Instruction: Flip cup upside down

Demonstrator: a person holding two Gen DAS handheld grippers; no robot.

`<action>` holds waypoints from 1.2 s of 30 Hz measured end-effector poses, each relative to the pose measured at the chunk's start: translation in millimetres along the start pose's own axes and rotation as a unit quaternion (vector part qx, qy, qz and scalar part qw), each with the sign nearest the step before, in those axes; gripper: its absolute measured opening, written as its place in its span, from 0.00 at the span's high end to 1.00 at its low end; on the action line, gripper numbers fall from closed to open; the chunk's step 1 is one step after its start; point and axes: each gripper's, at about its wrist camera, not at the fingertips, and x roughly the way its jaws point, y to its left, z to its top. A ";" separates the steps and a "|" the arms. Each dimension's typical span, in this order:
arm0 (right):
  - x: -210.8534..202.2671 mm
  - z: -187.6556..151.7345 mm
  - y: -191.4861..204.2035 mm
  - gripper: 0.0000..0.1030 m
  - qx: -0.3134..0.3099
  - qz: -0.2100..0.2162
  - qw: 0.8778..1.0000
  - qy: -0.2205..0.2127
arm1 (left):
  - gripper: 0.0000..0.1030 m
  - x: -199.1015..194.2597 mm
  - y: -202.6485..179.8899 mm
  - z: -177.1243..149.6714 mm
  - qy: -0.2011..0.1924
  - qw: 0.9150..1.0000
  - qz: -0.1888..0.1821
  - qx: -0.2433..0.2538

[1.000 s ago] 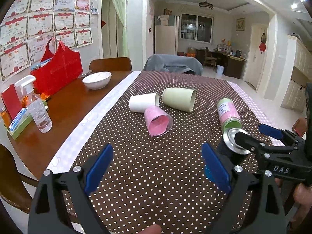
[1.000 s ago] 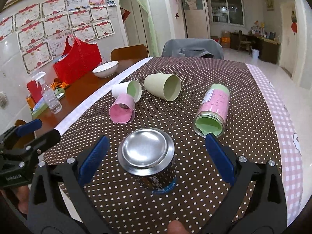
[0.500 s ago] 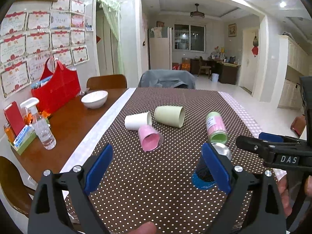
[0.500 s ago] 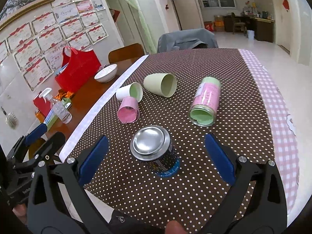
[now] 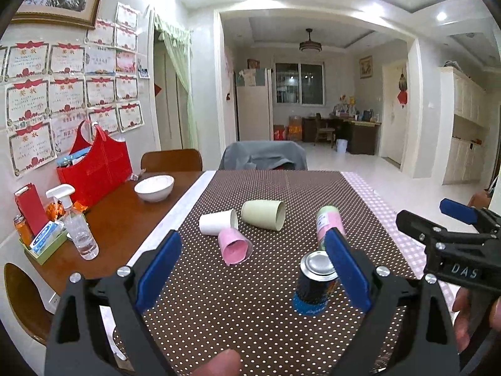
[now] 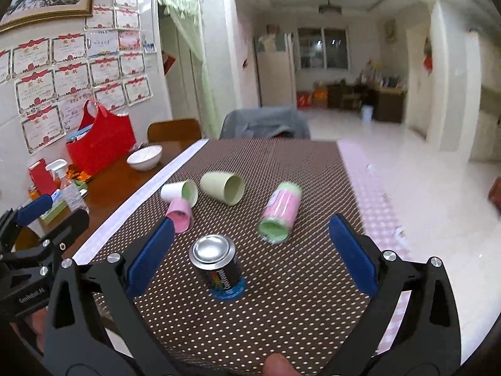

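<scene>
- My left gripper (image 5: 252,266) has its blue jaws spread wide, holding nothing, raised above the brown dotted tablecloth (image 5: 219,307).
- My right gripper (image 6: 247,250) is spread wide too, empty, with the dark can (image 6: 219,266) standing upside down on the cloth between its fingers and clear of both.
- Beyond the can, a pink cup (image 6: 179,216) lies on its side, touching a white cup (image 6: 180,191), also on its side.
- Just beside those lies a pale green cup (image 6: 223,187), mouth facing me.
- Right of them, a pink-and-green cylinder (image 6: 280,213) lies on its side.
- On the bare wood at far left sit a white bowl (image 5: 154,188), a red bag (image 5: 97,169) and a spray bottle (image 5: 76,225).
</scene>
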 end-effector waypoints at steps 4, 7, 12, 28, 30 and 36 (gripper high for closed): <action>-20.0 -0.8 5.4 0.06 -0.010 -0.017 0.999 -0.029 | 0.11 -17.1 -2.3 0.2 -0.018 1.000 -0.003 -0.004; -30.1 -2.1 9.3 0.06 -0.010 -0.026 0.999 -0.045 | 0.11 -27.9 -4.3 -0.6 -0.031 1.000 -0.005 -0.004; -41.3 -4.6 11.1 0.06 -0.005 -0.034 0.998 -0.061 | 0.11 -36.2 -5.1 -2.7 -0.043 0.999 0.000 -0.005; -42.3 -7.9 15.2 0.06 -0.004 -0.030 0.998 -0.061 | 0.11 -46.5 2.3 -7.4 -0.062 0.998 0.026 -0.016; -41.8 -7.7 15.0 0.06 -0.004 -0.029 0.998 -0.061 | 0.11 -46.4 2.2 -7.6 -0.061 0.998 0.023 -0.017; -42.9 -7.9 15.9 0.06 -0.004 -0.030 0.998 -0.061 | 0.11 -48.7 1.9 -8.4 -0.063 0.998 0.025 -0.019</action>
